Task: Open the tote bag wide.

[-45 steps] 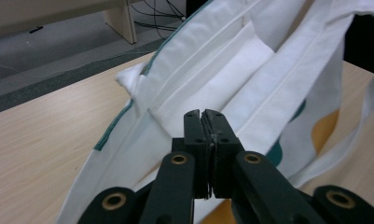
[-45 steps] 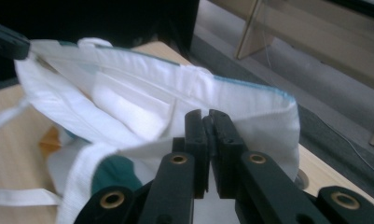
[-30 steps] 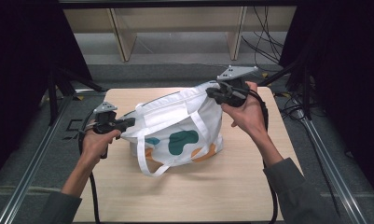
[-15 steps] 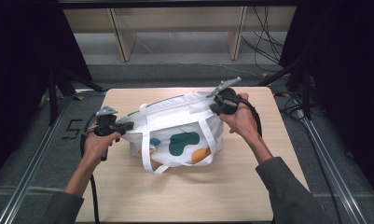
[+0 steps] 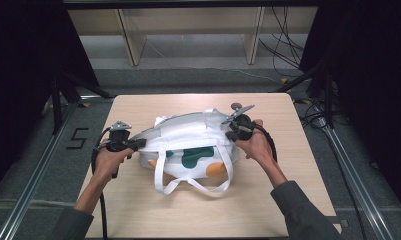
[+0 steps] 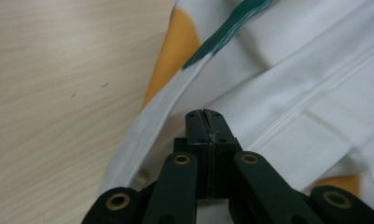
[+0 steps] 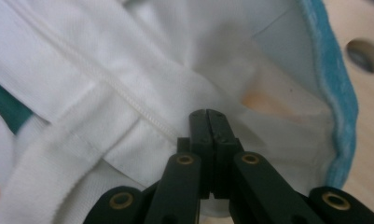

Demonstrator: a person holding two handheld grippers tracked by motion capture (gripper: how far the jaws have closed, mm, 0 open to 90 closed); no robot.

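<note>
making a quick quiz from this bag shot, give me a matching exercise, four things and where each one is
Things:
1. left gripper
2. right gripper
3. white handle loop
4. tote bag

Places:
A. lying flat on the table, nearest the person
B. at the bag's right end
C. middle of the table
D. at the bag's left end

Pairs: 1-D, 2-B, 3-A, 4-C

White tote bag [image 5: 190, 152] lies stretched on table [image 5: 268, 107].
</note>
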